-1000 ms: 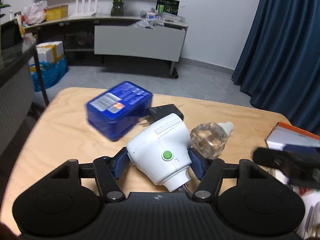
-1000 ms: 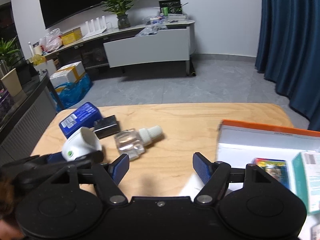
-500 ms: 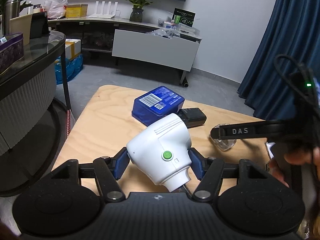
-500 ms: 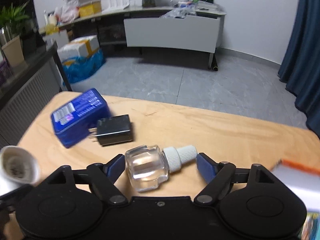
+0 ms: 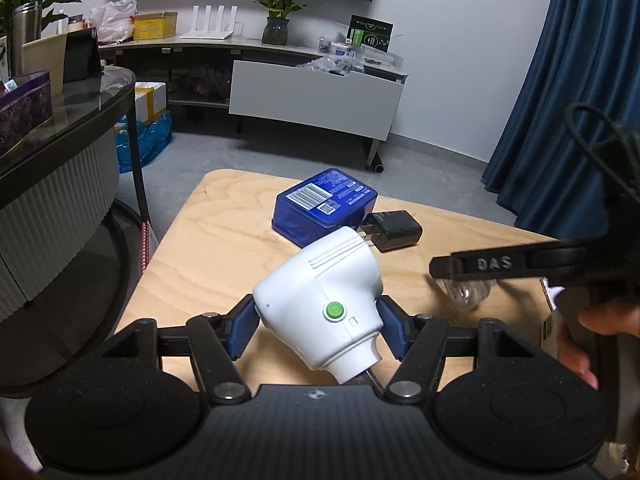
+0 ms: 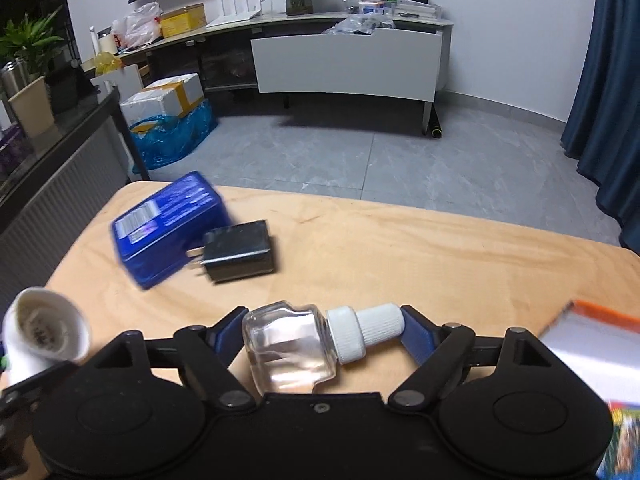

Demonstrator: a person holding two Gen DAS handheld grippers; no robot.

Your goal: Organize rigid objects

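My left gripper (image 5: pixel 319 326) is shut on a white plug-in device (image 5: pixel 320 300) with a green button, held above the wooden table (image 5: pixel 224 240). The same device shows at the left edge of the right wrist view (image 6: pixel 44 328). A clear glass bottle (image 6: pixel 288 348) with a white cap lies on its side on the table. My right gripper (image 6: pixel 322 332) stands wide open around it, one blue pad at the base and one at the cap tip. In the left wrist view the bottle (image 5: pixel 468 294) is mostly hidden under a right finger (image 5: pixel 492 264).
A blue box (image 6: pixel 168 228) and a black charger (image 6: pixel 240 250) lie together at the table's far left. An orange-edged open box (image 6: pixel 592 344) with packets sits at the right. A dark round side table (image 5: pixel 60 128) stands left of the wooden table.
My right gripper swung left from the orange-edged box, widened its jaws and came down around the bottle. The left gripper drew back left with the white device still held.
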